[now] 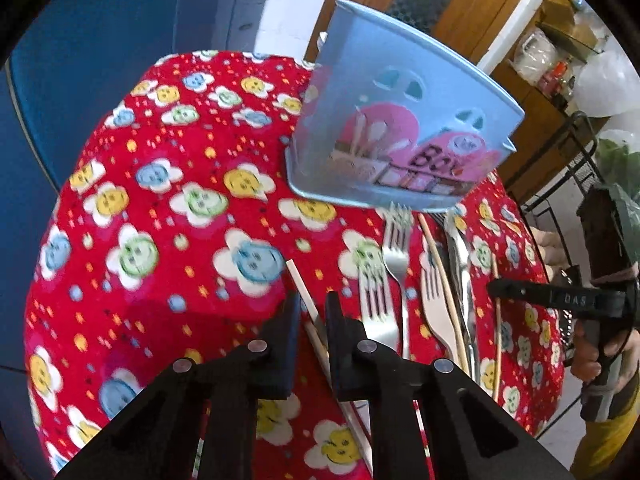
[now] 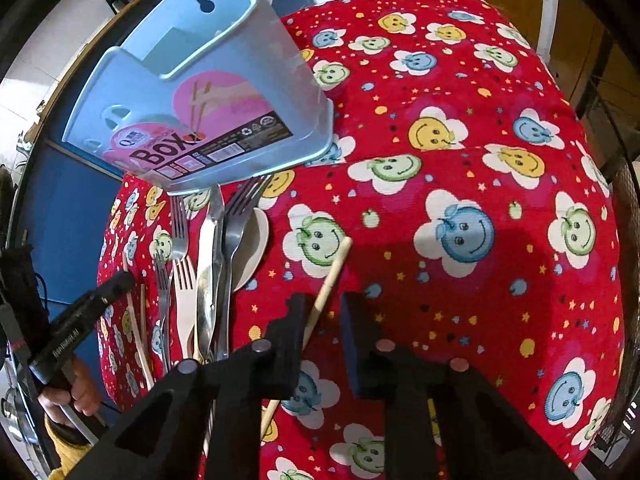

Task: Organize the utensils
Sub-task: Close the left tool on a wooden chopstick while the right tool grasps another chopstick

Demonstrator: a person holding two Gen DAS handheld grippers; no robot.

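A pale wooden chopstick (image 1: pixel 298 280) runs between the fingers of my left gripper (image 1: pixel 313 316), which is shut on it over the red cloth. My right gripper (image 2: pixel 326 316) is shut on a second chopstick (image 2: pixel 334 268) that slants across its jaws. Between the two grippers lies a pile of cutlery: steel forks (image 1: pixel 394 256), a knife (image 2: pixel 210 248), a cream plastic fork (image 2: pixel 185 292) and a pale spoon (image 2: pixel 254 240). Behind the pile stands a blue plastic utensil holder (image 1: pixel 400 128) (image 2: pixel 208 92) with a pink "BOX" label.
The table wears a red cloth (image 1: pixel 160 184) (image 2: pixel 460 160) printed with smiling flowers. A black wire rack (image 1: pixel 580 160) stands past its right edge, a blue panel (image 1: pixel 100 40) past its left. A hand (image 2: pixel 80 396) holds the other gripper's handle.
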